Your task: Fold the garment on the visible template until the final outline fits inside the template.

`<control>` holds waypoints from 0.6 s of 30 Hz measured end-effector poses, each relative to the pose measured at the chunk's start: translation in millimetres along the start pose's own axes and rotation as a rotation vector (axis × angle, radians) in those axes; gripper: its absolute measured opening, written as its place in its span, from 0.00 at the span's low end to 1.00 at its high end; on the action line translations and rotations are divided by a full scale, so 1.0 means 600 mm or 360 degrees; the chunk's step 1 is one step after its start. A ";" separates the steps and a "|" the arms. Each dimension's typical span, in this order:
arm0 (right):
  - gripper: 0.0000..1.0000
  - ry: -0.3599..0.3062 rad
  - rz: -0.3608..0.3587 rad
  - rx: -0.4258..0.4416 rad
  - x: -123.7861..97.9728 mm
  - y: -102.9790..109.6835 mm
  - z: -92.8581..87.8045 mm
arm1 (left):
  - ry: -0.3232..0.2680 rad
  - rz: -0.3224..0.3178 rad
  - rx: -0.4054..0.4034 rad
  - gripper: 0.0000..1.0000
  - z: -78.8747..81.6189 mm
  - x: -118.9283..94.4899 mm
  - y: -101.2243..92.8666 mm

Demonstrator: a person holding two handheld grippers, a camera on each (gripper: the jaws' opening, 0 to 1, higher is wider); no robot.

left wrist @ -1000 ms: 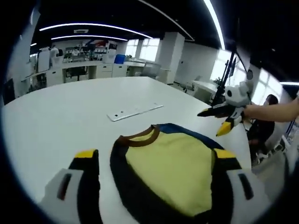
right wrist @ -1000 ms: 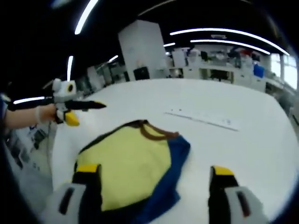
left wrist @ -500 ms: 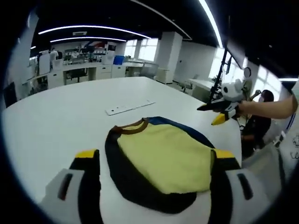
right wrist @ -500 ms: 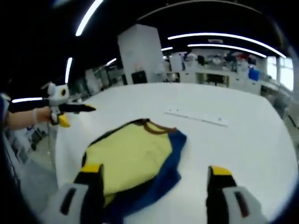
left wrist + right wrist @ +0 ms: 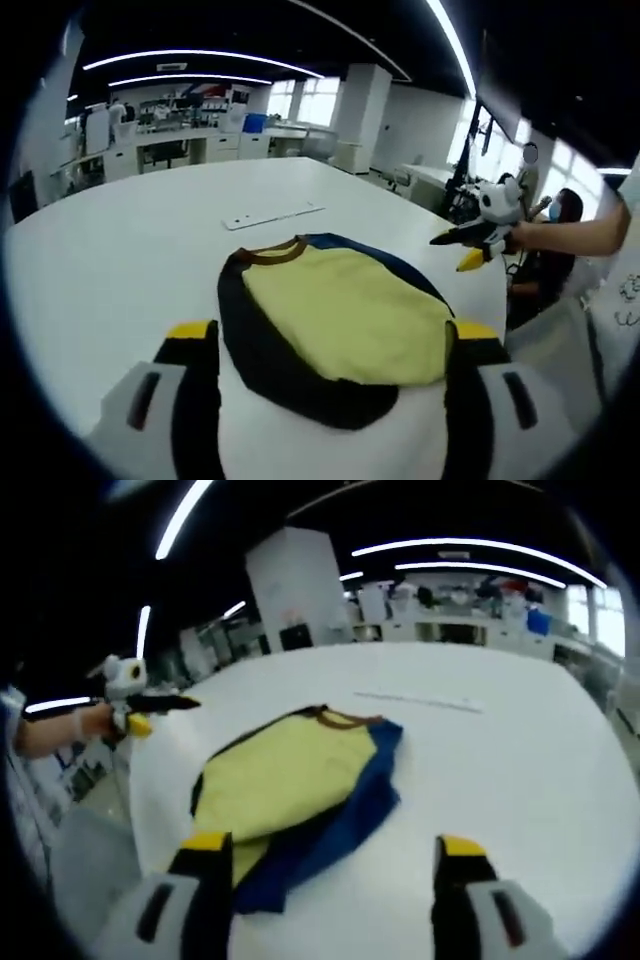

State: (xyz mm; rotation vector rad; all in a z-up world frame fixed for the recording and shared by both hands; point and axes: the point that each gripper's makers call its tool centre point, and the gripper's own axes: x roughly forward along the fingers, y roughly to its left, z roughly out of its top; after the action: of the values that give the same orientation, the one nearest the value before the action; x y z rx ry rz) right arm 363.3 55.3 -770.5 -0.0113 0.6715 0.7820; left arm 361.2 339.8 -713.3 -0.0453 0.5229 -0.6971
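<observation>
Flat strip (image 5: 262,216) beyond folded garment (image 5: 335,315)

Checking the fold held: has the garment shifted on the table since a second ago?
Cannot tell. The garment keeps its place beside the flat strip; both views have drawn back, so the apparent shift is camera motion.

Both the left gripper (image 5: 330,345) and the right gripper (image 5: 325,855) have black jaws capped with yellow tips, set on white housings that carry a dark slot with a red mark.
</observation>
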 end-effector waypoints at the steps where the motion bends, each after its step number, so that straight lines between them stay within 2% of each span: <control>1: 0.77 -0.0002 0.0002 0.0001 -0.002 0.003 -0.003 | 0.0001 0.0001 0.0004 0.90 -0.002 -0.001 -0.002; 6: 0.64 0.0006 0.0058 -0.0032 -0.007 0.027 -0.023 | -0.0010 -0.0012 -0.0010 0.88 -0.005 -0.004 -0.019; 10: 0.53 0.0082 0.0091 -0.0200 -0.007 0.047 -0.047 | -0.0008 -0.0022 -0.0029 0.87 -0.009 -0.002 -0.027; 14: 0.42 0.0108 0.0124 -0.0246 -0.003 0.068 -0.065 | -0.0006 -0.0030 -0.0037 0.87 -0.017 0.000 -0.027; 18: 0.36 0.0129 0.0139 -0.0308 0.001 0.073 -0.082 | -0.0010 -0.0033 -0.0050 0.87 -0.019 -0.003 -0.029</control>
State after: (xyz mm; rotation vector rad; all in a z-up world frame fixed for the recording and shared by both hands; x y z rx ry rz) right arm 307.5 74.9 -799.8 -0.1916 0.6739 0.9323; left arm 344.2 329.0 -718.7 -0.0826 0.5283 -0.7087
